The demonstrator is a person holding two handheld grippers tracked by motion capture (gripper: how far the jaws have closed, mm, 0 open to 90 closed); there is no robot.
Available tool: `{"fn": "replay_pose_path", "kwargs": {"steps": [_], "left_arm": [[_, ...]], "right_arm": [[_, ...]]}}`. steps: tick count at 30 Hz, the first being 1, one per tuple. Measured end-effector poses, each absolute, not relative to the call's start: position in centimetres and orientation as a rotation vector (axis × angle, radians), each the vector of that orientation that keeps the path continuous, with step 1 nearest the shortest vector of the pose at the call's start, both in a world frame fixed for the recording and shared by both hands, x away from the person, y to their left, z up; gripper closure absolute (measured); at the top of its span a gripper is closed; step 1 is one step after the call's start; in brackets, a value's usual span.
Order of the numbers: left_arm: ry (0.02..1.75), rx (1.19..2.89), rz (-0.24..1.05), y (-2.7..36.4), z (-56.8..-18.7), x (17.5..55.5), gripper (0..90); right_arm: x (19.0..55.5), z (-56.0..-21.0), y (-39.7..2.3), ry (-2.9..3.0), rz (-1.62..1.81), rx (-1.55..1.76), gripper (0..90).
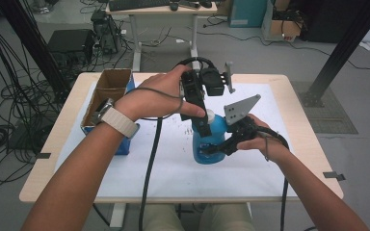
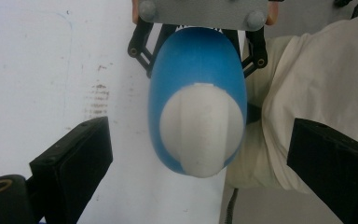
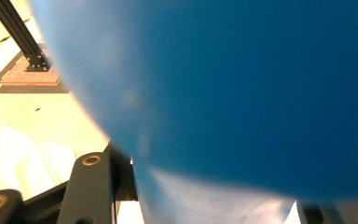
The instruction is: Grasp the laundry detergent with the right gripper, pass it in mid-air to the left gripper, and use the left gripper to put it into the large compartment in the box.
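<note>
— Blue plastic first: we count one bottle [image 1: 207, 144], upright on the white sheet [image 1: 173, 168], nr the middle of the table [image 1: 38, 187]. One white cap [image 1: 210, 115] on top.

— Agreed. Grippers, we count two. Right gripper [image 1: 211, 150] comes in from the right & is clamped on the bottle's body, low down; in the right gripper view the blue wall [image 3: 237, 93] sits tight against the lens w/ a black jaw beside it.

— And the left gripper [image 1: 201, 126]? We see it above the bottle, pointing down over the cap.

— Yes, left gripper view looks straight down on the cap [image 2: 200, 130]: jaws stand wide apart, one each side, both clear of it. Nothing held.

— So one shut on the bottle, one open over it. Farther back?

— One cardboard box [image 1: 107, 94], open top, at the table's left edge, just beyond the left wrist. One watch w/ pale strap [image 1: 118, 120] on that wrist.

— Beyond the table?

— One desk w/ a keyboard [image 1: 139, 5], plus cables on the floor, too tangled for us to count.
</note>
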State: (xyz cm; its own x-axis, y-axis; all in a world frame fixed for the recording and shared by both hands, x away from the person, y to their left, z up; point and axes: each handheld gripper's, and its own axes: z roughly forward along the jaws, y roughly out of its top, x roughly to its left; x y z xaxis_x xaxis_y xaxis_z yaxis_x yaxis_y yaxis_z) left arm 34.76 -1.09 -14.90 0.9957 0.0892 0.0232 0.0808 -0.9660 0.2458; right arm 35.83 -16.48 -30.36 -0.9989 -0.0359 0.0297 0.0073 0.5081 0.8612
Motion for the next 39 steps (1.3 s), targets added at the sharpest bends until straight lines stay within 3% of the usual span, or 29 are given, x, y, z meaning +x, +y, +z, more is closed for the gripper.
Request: {"fn": "replay_pose_path", "kwargs": {"steps": [39], "left_arm": [[0.121,2.921,0.059,-1.06,-14.64,34.67,7.1]], "right_arm": [[35.82,-30.29,-16.57,-2.687,-1.541,0.002,42.9]]}}
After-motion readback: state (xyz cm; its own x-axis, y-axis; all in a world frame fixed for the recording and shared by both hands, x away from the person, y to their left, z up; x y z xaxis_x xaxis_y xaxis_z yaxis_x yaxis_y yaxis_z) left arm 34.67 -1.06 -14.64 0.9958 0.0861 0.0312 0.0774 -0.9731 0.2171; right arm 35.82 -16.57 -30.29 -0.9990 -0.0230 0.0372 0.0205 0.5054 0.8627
